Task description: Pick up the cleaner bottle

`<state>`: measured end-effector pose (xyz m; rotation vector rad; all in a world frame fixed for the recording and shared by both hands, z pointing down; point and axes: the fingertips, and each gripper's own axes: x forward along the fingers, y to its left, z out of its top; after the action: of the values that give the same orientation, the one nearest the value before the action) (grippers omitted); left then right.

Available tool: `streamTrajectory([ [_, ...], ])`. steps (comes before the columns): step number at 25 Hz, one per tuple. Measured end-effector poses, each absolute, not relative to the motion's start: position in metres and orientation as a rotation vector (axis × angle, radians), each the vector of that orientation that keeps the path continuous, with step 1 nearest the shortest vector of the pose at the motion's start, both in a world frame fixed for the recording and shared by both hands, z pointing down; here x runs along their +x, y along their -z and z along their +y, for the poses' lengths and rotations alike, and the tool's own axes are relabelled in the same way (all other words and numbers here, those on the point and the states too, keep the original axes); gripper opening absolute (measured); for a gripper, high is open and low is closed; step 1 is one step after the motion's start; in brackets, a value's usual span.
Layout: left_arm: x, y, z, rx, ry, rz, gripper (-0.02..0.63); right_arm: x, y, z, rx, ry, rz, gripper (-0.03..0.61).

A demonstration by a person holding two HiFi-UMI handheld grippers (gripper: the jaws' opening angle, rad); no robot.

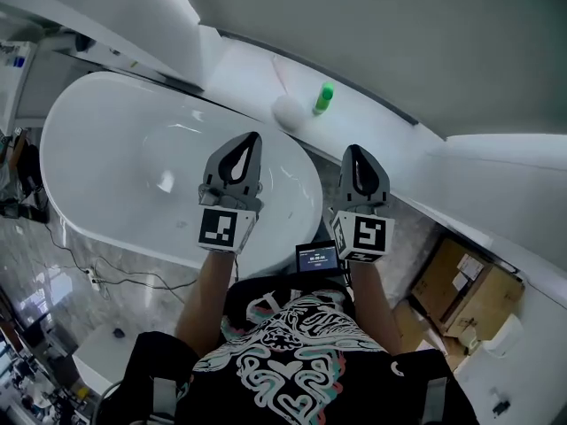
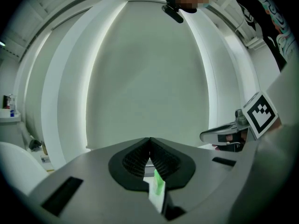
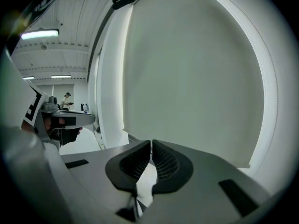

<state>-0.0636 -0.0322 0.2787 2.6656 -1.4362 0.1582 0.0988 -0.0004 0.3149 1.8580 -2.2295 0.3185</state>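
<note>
The cleaner bottle [image 1: 324,97] is small and green, standing on the white ledge [image 1: 372,127] behind the bathtub, next to a round white object [image 1: 288,112]. My left gripper [image 1: 253,137] hovers over the tub's right end, short of the bottle, jaws shut and empty. My right gripper [image 1: 353,150] hangs beside it to the right, also shut and empty. In the left gripper view the shut left gripper [image 2: 149,139] points at the pale wall, and a sliver of the green bottle [image 2: 159,183] shows through the gap below the pads. The right gripper [image 3: 151,143] faces the same wall.
The white oval bathtub [image 1: 106,211] fills the left of the head view. Cardboard boxes [image 1: 465,286] sit at the lower right by the wall. A small screen device [image 1: 317,257] hangs at the person's chest. Cables [image 1: 106,277] trail across the marble floor.
</note>
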Motion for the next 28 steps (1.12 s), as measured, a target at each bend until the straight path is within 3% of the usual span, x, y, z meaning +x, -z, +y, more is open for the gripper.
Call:
streamTrajectory([
  [28,-0.053,-0.443,-0.085,2.562,-0.338,-1.429,0.017,0.105,-0.483,-0.057,1.767,-0.490,-2.144,0.029],
])
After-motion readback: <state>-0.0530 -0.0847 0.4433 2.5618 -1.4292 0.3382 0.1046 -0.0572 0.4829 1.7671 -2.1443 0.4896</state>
